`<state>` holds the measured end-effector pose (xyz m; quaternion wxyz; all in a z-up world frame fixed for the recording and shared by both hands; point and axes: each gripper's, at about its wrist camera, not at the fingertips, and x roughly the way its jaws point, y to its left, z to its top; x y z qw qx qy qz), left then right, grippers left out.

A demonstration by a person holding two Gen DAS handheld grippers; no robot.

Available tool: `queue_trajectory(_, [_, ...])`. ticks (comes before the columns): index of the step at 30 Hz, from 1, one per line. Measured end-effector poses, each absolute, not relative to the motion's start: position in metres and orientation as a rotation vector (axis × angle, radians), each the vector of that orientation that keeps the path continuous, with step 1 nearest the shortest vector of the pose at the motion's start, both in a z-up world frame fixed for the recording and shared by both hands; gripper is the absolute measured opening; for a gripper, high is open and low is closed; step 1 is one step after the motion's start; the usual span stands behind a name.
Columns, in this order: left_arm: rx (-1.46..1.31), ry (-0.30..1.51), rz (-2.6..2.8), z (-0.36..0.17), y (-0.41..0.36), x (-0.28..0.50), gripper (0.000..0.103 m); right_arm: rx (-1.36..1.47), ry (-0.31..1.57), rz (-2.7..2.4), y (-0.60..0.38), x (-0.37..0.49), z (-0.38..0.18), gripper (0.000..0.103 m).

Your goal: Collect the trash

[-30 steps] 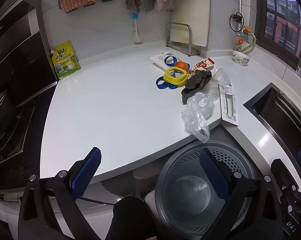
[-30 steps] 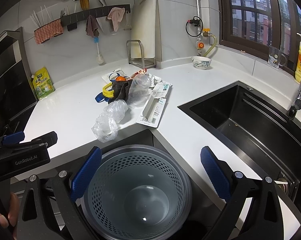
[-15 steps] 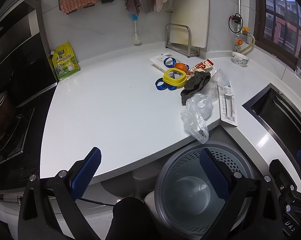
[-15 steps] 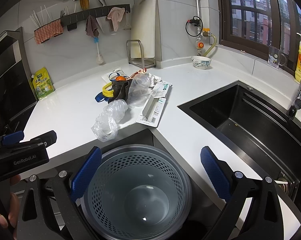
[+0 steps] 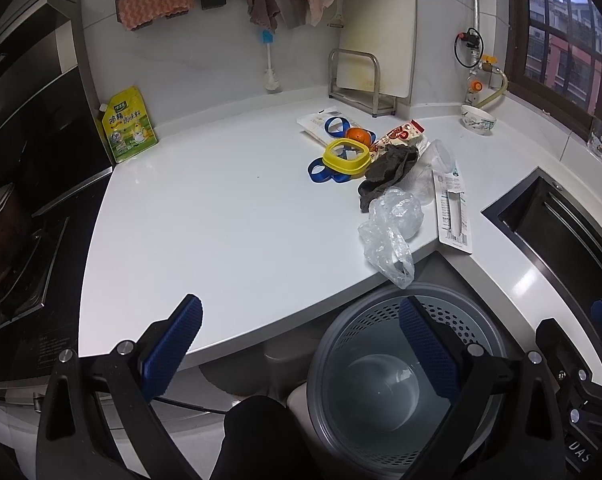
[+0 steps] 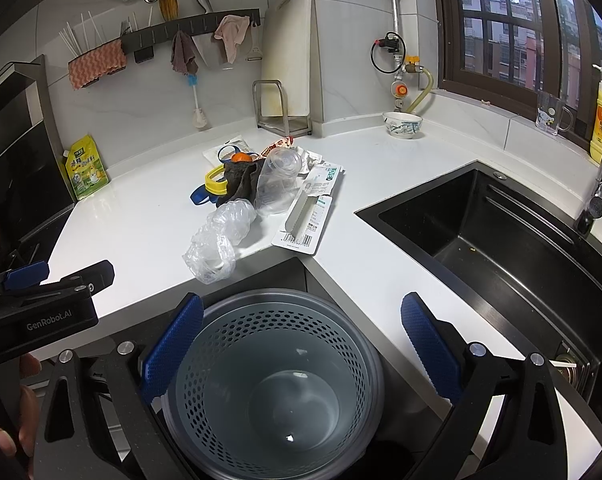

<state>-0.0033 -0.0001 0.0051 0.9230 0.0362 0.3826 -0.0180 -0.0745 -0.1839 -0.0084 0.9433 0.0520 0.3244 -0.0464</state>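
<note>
Nothing collected yet. Trash bin (image 6: 273, 384) sits empty below the table (image 5: 221, 216) corner, no trash visible inside. All trash sits in a pile on the table, far side of the bin: crumpled plastic bag (image 5: 389, 236) at the near edge, clear plastic cup (image 6: 279, 186), dark rag (image 5: 389, 168), toothbrush package (image 6: 311, 216), snack wrapper (image 5: 399, 136). Left gripper (image 5: 301, 346) spread wide, holding nothing. Right gripper (image 6: 301, 346) also wide apart and empty, over the bin. Whole job left; the bag looks the closest first pick.
</note>
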Motion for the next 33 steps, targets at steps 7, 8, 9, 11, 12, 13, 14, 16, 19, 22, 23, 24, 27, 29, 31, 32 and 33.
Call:
queue_trajectory(7, [0.071, 0.782, -0.042, 0.005, -0.002, -0.004, 0.097, 0.106, 0.663, -0.096, -0.184, -0.074, -0.009, 0.095])
queue_trajectory(8, [0.071, 0.782, -0.041, 0.005, -0.002, -0.004, 0.097, 0.106, 0.662, -0.095, -0.183, -0.074, -0.009, 0.095])
queue_trajectory(9, [0.071, 0.782, -0.04, 0.005, -0.002, -0.004, 0.097, 0.106, 0.662, -0.095, -0.183, -0.074, -0.009, 0.095])
queue_trajectory(11, [0.069, 0.782, -0.039, 0.005, -0.001, -0.003, 0.097, 0.107, 0.662, -0.095, -0.184, -0.074, -0.009, 0.095])
queue_trajectory(12, [0.069, 0.783, -0.039, 0.005, -0.001, -0.003, 0.097, 0.108, 0.662, -0.096, -0.184, -0.074, -0.009, 0.095])
queue_trajectory(13, [0.069, 0.783, -0.04, 0.005, -0.001, -0.003, 0.097, 0.107, 0.662, -0.096, -0.184, -0.074, -0.01, 0.095])
queue_trajectory(14, [0.069, 0.783, -0.042, 0.005, -0.001, -0.003, 0.097, 0.107, 0.662, -0.096, -0.184, -0.074, -0.01, 0.095])
queue_trajectory(16, [0.071, 0.783, -0.042, 0.004, -0.001, -0.003, 0.097, 0.108, 0.663, -0.095, -0.184, -0.074, -0.009, 0.095])
queue_trajectory(19, [0.069, 0.784, -0.042, 0.004, -0.001, -0.003, 0.097, 0.11, 0.665, -0.094, -0.183, -0.074, -0.011, 0.095])
queue_trajectory(22, [0.071, 0.787, -0.04, 0.002, -0.001, -0.002, 0.097, 0.115, 0.671, -0.091, -0.184, -0.071, -0.015, 0.095])
queue_trajectory(23, [0.071, 0.791, -0.038, 0.001, -0.001, 0.0, 0.097, 0.117, 0.674, -0.09, -0.185, -0.069, -0.016, 0.095])
queue_trajectory(24, [0.071, 0.795, -0.038, -0.001, 0.0, 0.002, 0.097, 0.119, 0.677, -0.09, -0.187, -0.068, -0.019, 0.095])
queue_trajectory(27, [0.074, 0.8, -0.03, -0.006, -0.001, 0.008, 0.097, 0.134, 0.684, -0.089, -0.193, -0.063, -0.025, 0.095])
queue_trajectory(29, [0.073, 0.807, -0.032, -0.01, -0.001, 0.013, 0.097, 0.142, 0.693, -0.086, -0.198, -0.057, -0.028, 0.095])
queue_trajectory(31, [0.07, 0.812, -0.029, -0.014, -0.001, 0.02, 0.097, 0.148, 0.697, -0.087, -0.204, -0.051, -0.031, 0.095])
queue_trajectory(32, [0.066, 0.815, -0.029, -0.016, -0.002, 0.024, 0.097, 0.154, 0.699, -0.084, -0.207, -0.047, -0.032, 0.095])
queue_trajectory(33, [0.063, 0.816, -0.028, -0.018, -0.003, 0.028, 0.097, 0.161, 0.702, -0.083, -0.211, -0.042, -0.033, 0.095])
